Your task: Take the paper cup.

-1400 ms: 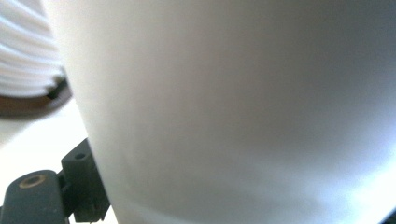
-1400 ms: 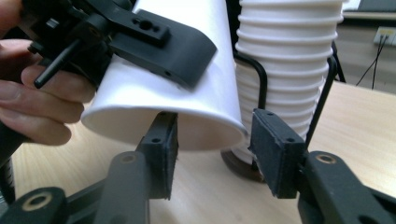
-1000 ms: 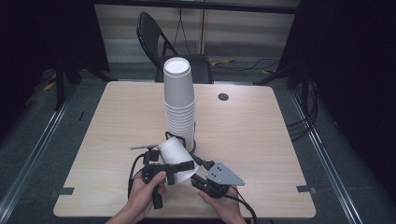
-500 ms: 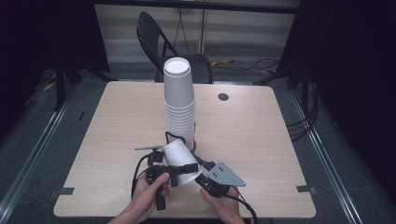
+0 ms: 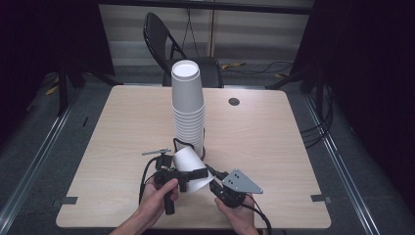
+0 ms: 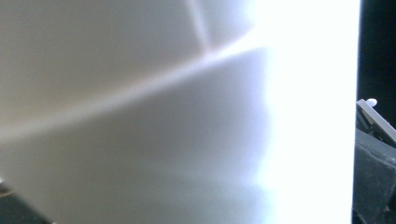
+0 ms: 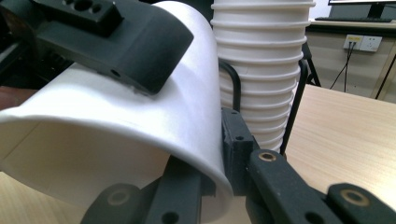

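Item: white paper cup [image 5: 188, 169], tilted, clamped by left gripper [image 5: 195, 174] across its wall, right gripper [image 7: 219, 154] pinching its rim. We judge crushing likely under opposed pulls, or toppling the tall white cup stack [image 5: 188, 105] just behind.

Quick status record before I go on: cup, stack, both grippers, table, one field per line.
loose cup: white paper cup lying tilted on its side, near the front of the table, mouth toward the right gripper
cup stack: tall stack of upside-down white cups standing mid-table, just behind the loose cup
left gripper: left gripper clamped across the cup's outer wall
right gripper: right gripper pinching the cup's rim, one jaw inside, one outside
table: light wooden table; small dark round fitting near the far edge
background: black folding chair behind the table
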Demonstrator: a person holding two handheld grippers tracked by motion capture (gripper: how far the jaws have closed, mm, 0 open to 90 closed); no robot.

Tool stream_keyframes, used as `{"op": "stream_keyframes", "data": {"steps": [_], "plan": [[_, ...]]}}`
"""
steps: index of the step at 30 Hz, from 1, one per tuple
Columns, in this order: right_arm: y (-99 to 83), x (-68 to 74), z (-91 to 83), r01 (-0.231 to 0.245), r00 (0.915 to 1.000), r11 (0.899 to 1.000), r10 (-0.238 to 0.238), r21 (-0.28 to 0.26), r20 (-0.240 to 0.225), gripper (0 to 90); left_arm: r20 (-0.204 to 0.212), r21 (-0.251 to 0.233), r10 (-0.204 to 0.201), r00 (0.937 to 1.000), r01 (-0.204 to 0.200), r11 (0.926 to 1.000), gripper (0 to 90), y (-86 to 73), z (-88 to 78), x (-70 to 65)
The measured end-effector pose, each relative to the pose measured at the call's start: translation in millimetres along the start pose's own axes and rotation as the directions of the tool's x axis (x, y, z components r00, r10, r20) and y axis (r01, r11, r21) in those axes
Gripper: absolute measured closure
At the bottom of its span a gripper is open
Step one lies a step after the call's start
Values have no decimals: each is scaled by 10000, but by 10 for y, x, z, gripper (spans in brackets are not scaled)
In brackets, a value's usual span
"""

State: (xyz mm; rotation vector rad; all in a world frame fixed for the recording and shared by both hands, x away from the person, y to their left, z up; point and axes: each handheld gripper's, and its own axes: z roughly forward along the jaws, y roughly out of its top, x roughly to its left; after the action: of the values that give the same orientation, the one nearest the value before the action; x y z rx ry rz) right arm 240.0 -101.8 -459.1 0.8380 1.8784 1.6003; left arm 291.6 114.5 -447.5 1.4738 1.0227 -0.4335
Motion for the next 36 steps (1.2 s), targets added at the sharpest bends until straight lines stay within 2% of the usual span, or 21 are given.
{"op": "stream_keyframes", "data": {"steps": [3, 5, 9, 12, 14, 17, 19, 21, 23, 24, 26, 29, 31, 32, 33, 35, 36], "plan": [[-3, 0, -13, -41, 9999, 9999, 43, 95, -127, 862, -62, -355, 18, 10000, -20, 9994, 46, 23, -19, 19], [14, -10, -29, 26, 9998, 9999, -23, 145, -174, 863, 42, -427, -65, 10000, 66, 9991, 43, 36, -31, 24], [41, -18, -46, 143, 9995, 9992, -132, 361, -300, 864, -73, -432, 195, 9998, -198, 9989, 22, 38, -26, 29], [35, -17, -63, 135, 9994, 9990, -122, 415, -328, 864, -63, -391, 174, 9998, -177, 9991, 19, 45, -36, 38], [24, -9, -71, 72, 9991, 9990, -53, 431, -428, 865, -304, -614, 244, 9992, -263, 9978, 16, 53, -57, 33], [11, -7, -81, 77, 9989, 9990, -57, 441, -460, 865, -302, -500, 238, 9993, -252, 9984, 35, 73, -81, 53], [-4, -15, -93, 14, 9988, 9989, 9, 476, -495, 865, -460, -734, 273, 9986, -306, 9968, 49, 76, -91, 49], [-4, -18, -101, -2, 9986, 9988, 28, 497, -529, 866, -415, -786, 195, 9990, -227, 9966, 70, 98, -104, 54], [10, -21, -134, -36, 9986, 9981, 68, 611, -528, 865, -431, -913, 288, 9987, -326, 9953, 82, 106, -120, 56], [9, -25, -145, -40, 9985, 9978, 76, 664, -540, 866, -608, -1055, 577, 9965, -639, 9924, 101, 120, -142, 51], [0, -41, -170, -70, 9984, 9974, 110, 723, -556, 866, -576, -1191, 465, 9973, -531, 9915, 148, 142, -165, 58], [3, -76, -197, -137, 9985, 9960, 183, 880, -520, 866, -856, -1332, 688, 9940, -799, 9879, 153, 154, -198, 72], [9, -101, -203, -155, 9982, 9946, 213, 1029, -555, 866, -858, -1306, 676, 9940, -785, 9883, 153, 157, -206, 78], [18, -109, -205, -79, 9984, 9912, 152, 1325, -538, 866, -891, -1385, 685, 9937, -805, 9871, 154, 159, -211, 80], [18, -109, -205, -79, 9984, 9912, 152, 1325, -538, 866, -1026, -1410, 692, 9923, -834, 9865, 154, 162, -220, 74], [11, -129, -210, -246, 9978, 9902, 327, 1374, -574, 866, -1028, -1514, 839, 9912, -989, 9835, 155, 171, -239, 77], [12, -154, -217, -259, 9983, 9874, 337, 1558, -476, 866, -1186, -1533, 1081, 9870, -1258, 9801, 156, 179, -265, 68]]}}
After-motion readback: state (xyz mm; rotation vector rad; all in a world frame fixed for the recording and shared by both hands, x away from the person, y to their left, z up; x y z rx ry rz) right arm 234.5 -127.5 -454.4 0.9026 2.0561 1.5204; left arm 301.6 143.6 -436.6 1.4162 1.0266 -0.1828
